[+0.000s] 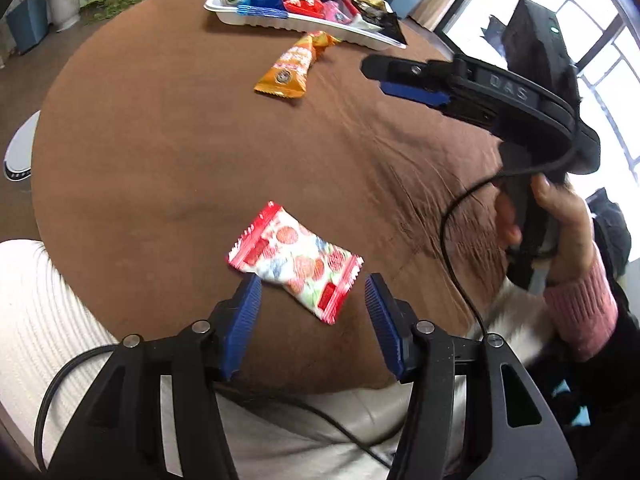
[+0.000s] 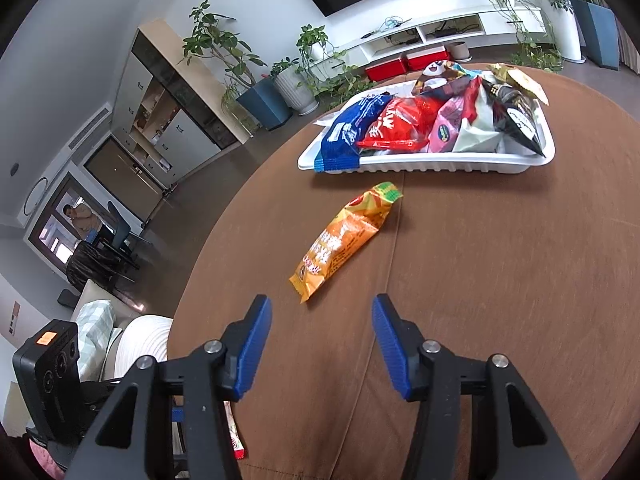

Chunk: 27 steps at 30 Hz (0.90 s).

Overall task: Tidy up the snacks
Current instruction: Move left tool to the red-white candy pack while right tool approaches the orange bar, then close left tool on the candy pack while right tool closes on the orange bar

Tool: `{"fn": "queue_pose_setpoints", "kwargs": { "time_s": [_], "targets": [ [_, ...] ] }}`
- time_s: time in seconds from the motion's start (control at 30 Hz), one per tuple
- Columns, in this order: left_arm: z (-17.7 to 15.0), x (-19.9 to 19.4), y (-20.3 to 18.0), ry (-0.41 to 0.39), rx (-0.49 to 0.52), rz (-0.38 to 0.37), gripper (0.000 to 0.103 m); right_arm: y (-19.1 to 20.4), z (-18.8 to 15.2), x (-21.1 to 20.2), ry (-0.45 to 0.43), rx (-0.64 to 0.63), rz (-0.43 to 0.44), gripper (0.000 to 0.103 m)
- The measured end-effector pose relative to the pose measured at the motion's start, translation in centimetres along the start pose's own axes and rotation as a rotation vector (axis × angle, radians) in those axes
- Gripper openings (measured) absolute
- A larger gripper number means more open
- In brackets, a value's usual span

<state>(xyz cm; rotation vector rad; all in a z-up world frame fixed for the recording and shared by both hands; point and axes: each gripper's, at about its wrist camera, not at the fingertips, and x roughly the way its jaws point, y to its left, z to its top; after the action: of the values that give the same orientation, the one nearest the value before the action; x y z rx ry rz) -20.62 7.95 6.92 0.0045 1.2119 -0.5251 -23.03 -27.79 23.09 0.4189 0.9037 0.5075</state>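
A red-and-white strawberry-print snack packet [image 1: 296, 262] lies flat on the brown round table [image 1: 168, 140]. My left gripper [image 1: 312, 284] is open just above it, its blue fingers either side of the packet's near end, not touching. An orange snack bag [image 1: 292, 66] lies farther off; in the right wrist view the orange bag [image 2: 346, 240] is just ahead of my open, empty right gripper [image 2: 322, 306]. The right gripper [image 1: 404, 80] also shows in the left wrist view, hovering at the right. A white tray [image 2: 432, 162] holds several snack bags.
The white tray [image 1: 304, 26] sits at the table's far edge. A cable [image 1: 456, 240] hangs from the right gripper over the cloth. A white ribbed cushion [image 1: 36, 320] lies at the near left. Potted plants [image 2: 224, 52] and red boxes [image 2: 404, 62] stand on the floor beyond.
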Motion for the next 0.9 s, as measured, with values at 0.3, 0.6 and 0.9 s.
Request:
{"fn": "queue_pose_setpoints", "kwargs": {
  "time_s": [0.3,0.6,0.9],
  "targets": [
    [1.8,2.2,-1.3,-0.04,0.028,0.065,0.052,-0.1,-0.1,0.8,0.009,-0.003,-0.019,0.059],
    [1.1,2.4,-1.3,-0.081,0.094,0.09,0.046,0.7,1.7,3.7,0.04,-0.026,-0.083,0.059],
    [0.7,2.5,-1.1,-0.118,0.122,0.098,0.038,1.1,3.6,7.5,0.077,-0.04,-0.178,0.06]
  ]
}}
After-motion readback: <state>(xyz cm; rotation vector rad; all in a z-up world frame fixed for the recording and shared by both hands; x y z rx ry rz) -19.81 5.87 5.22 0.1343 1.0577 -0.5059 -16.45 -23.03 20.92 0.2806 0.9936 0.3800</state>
